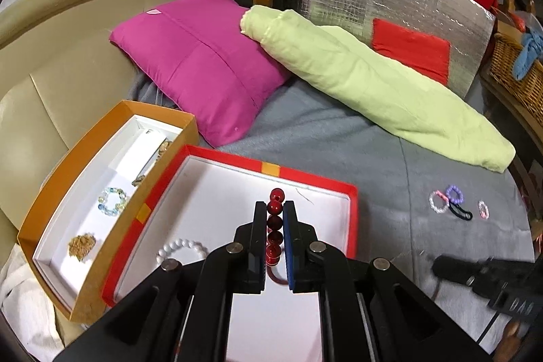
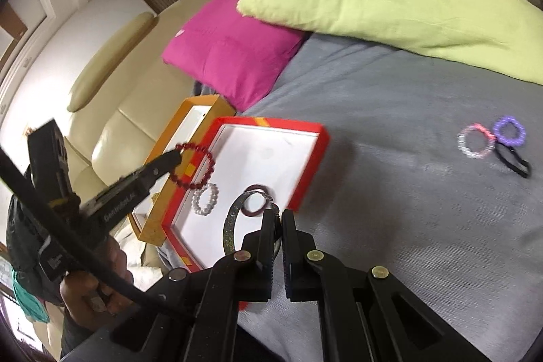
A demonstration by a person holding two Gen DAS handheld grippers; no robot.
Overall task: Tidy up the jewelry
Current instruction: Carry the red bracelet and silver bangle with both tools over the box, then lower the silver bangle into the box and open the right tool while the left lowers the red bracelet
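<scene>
Left wrist view: left tongs clamped on dark red bead bracelet, held above red box; white bead bracelet inside box.

Right wrist view: right tongs pinched on glittery dark bangle over red box's near edge; pink, purple bracelets on grey blanket.

Even, soft indoor light, moderately bright; shadows faint. White box interior nearly blown out. Left wrist view mostly sharp. Right wrist view smeared by motion, worst upper right. Strong fisheye bending, dark vignette at corners of both.
</scene>
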